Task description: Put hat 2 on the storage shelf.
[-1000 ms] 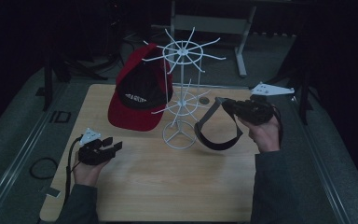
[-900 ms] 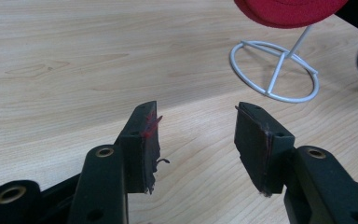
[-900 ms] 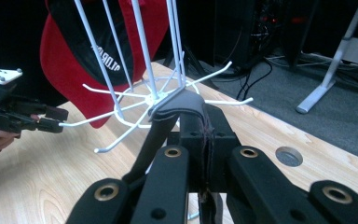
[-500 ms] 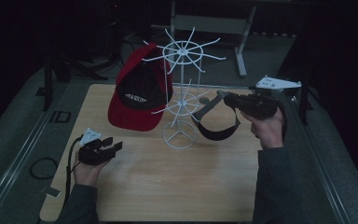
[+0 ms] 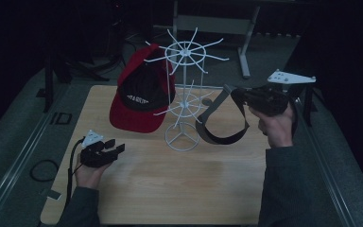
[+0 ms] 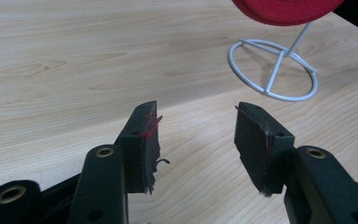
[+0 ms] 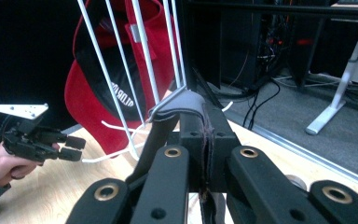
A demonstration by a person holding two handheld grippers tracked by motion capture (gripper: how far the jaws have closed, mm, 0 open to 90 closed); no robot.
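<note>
The red and black cap already hangs on the left side of the white wire rack, which stands near the middle of the wooden table. So one piece seems to be placed, and one is left.

The second piece is a dark visor. The right gripper holds it in the air just to the right of the rack, with the strap loop hanging down below the jaws. In the right gripper view the two jaws are pressed together on the grey edge of the visor, and the rack wires stand just behind it. The visor is not yet on any hook, so the hanging is the step that remains.

The left gripper rests low over the table, near its front left part. Its jaws stand wide apart with nothing between them, and only bare wood and the round rack base lie ahead of it.
</note>
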